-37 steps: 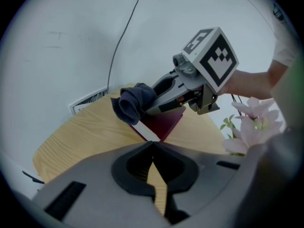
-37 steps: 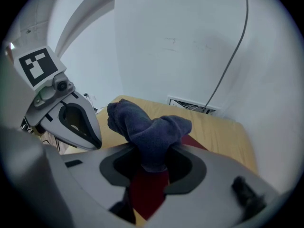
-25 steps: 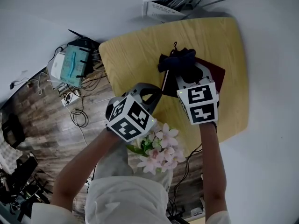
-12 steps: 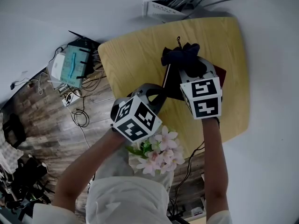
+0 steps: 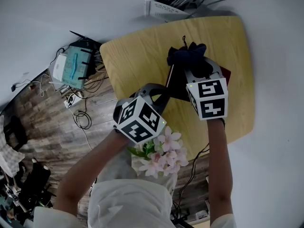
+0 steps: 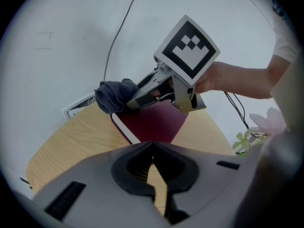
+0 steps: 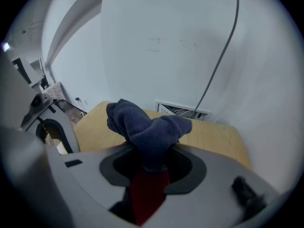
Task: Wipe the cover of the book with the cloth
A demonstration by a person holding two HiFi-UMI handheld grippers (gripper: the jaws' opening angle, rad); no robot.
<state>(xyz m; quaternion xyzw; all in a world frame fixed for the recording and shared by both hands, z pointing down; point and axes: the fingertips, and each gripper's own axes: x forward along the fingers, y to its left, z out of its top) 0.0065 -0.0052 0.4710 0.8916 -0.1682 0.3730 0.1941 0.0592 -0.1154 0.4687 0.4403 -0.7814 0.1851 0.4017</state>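
Observation:
A dark red book point(image 5: 176, 87) lies on the yellow wooden table point(image 5: 133, 61), toward its far side. My right gripper point(image 5: 194, 68) is shut on a bunched dark blue cloth point(image 5: 186, 56), which sits over the book's far end. In the right gripper view the cloth point(image 7: 142, 125) bulges out of the jaws, with the red cover point(image 7: 147, 196) showing below them. My left gripper point(image 5: 164, 98) hovers at the book's near left corner. Its jaws are shut with nothing between them point(image 6: 152, 146), and they point at the book point(image 6: 154, 120) and the cloth point(image 6: 113, 96).
A pot of pink flowers point(image 5: 164, 153) stands at the table's near edge between my arms. A wall vent point(image 5: 173, 6) sits behind the table. Cables and a box of clutter point(image 5: 76, 65) cover the floor on the left.
My right gripper has slid the cloth across the cover toward the table's far side. The left gripper has shifted slightly right.

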